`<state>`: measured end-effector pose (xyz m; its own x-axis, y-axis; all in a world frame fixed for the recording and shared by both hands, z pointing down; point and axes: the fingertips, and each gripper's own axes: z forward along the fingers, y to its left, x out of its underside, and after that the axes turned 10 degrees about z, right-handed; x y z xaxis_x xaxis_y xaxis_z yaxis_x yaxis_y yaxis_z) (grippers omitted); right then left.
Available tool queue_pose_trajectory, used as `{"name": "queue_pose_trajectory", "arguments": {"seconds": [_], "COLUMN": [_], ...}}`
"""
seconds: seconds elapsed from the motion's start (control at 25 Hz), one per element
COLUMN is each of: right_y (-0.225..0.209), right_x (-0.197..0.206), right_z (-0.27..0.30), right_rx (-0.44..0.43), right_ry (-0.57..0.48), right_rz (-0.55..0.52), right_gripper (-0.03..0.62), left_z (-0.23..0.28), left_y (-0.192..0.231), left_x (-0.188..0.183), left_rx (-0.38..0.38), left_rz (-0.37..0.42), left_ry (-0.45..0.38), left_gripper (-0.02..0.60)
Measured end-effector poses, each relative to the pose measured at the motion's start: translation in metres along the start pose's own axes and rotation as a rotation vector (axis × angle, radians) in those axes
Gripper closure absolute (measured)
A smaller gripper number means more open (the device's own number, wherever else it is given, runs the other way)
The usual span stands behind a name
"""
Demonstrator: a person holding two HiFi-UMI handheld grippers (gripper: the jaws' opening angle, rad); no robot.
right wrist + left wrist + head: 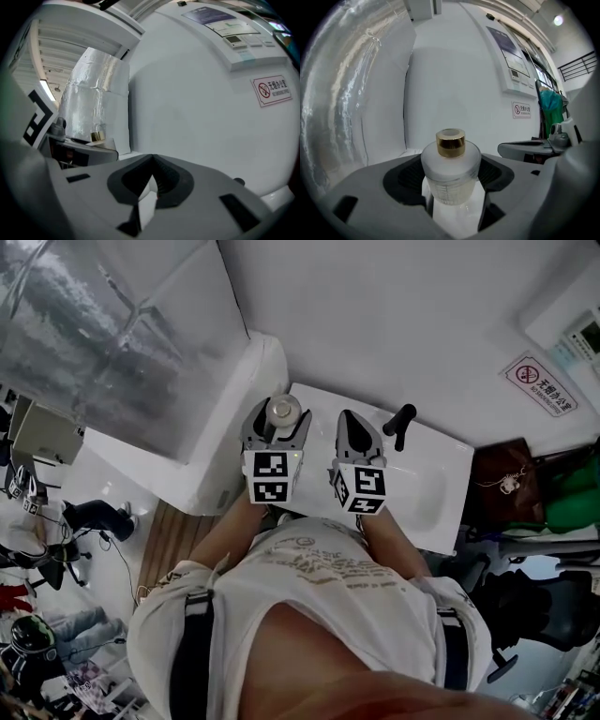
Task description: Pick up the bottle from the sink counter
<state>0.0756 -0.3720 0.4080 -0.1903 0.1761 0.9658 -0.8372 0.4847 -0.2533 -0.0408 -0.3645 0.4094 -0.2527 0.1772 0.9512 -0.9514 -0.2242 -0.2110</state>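
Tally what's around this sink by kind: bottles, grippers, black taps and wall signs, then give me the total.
bottle: 1
grippers: 2 (left gripper, right gripper)
black tap: 1
wall sign: 1
Total: 5

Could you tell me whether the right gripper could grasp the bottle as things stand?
Probably not: the left gripper clamps the bottle by its sides, leaving only the gold cap free, and the right gripper is shut.

1. Left gripper [278,423] points forward, its jaws clamped on the frosted body of the bottle [451,164]
2. Right gripper [356,427] is held just beside it, parallel, jaws closed together, empty
3. Both forearms reach forward
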Motion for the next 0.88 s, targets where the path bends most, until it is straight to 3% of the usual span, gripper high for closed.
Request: {"name": "queue_pose_trajectory", "arguments": {"seconds": [0.48, 0.88], "right_y": [0.003, 0.001], "right_x": [-0.009, -0.01], "right_z": [-0.008, -0.011], "right_rx": [-0.013, -0.003], "right_ry": [-0.035, -0.034], "right_rz": [-0.02, -0.027], "right_gripper": [0.571, 0.571], "left_z": [-0.016, -0.015], "left_y": [0.005, -0.001], "left_x": [-0.012, -0.006], "left_rx": [-0.032, -0.005], "left_rz": [-0.01, -0.015], "left_ry": [-0.01, 0.004], "left_gripper": [0.234, 0.234]}}
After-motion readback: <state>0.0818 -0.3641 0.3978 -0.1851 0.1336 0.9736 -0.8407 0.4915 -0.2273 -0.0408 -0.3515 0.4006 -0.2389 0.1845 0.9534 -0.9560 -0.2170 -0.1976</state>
